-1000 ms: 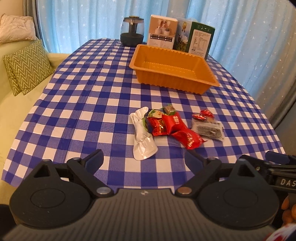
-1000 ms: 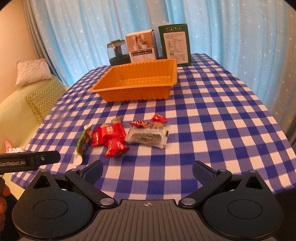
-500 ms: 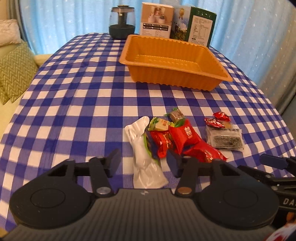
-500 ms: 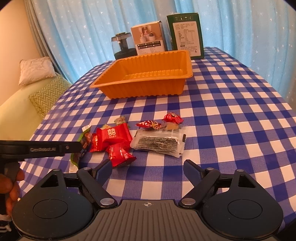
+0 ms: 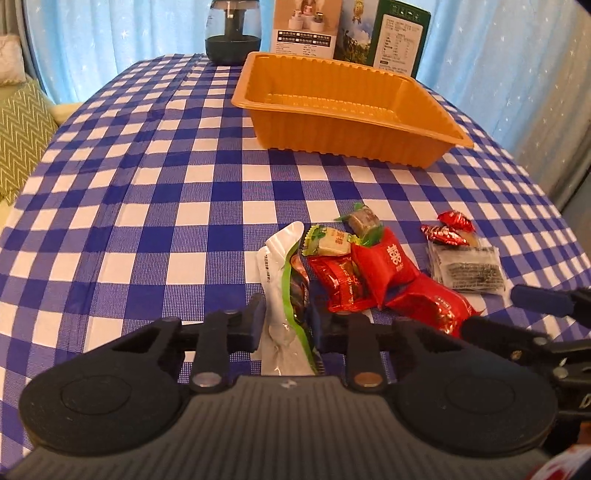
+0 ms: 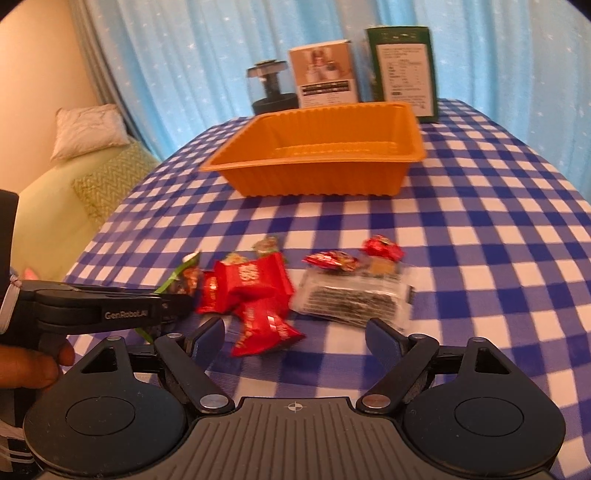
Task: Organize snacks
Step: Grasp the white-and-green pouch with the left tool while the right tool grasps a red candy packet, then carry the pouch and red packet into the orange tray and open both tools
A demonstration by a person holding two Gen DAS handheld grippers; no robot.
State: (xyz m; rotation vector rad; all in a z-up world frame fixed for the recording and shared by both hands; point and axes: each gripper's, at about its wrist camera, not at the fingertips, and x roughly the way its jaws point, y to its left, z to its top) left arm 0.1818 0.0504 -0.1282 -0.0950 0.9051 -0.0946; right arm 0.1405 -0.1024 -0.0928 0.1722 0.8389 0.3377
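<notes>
White-and-green snack pouch (image 5: pixel 280 291) is lying flat at the left end of the snack cluster, long axis running from the left gripper (image 5: pixel 288 325) away toward the orange tray (image 5: pixel 351 144); its near end is pinched between the closing jaws, pads on both sides. Right gripper (image 6: pixel 295 338) is held low over the checked tablecloth (image 5: pixel 147 206) just short of the red packets, jaws closing but still wide apart, nothing between them. Counted in the cluster: three red packets (image 5: pixel 391 266), two small green-wrapped candies (image 5: pixel 328 242), two small red foil candies (image 5: pixel 448 227) and one clear packet with dark contents (image 5: pixel 469 269), all touching or just beside each other. The tray is seen empty, well beyond the cluster, with bare cloth between them and to the left. Behind the tray, near the far table edge: two upright boxes (image 5: pixel 391 37) and one dark jar (image 5: pixel 232 33). The right table edge is near the clear packet.
</notes>
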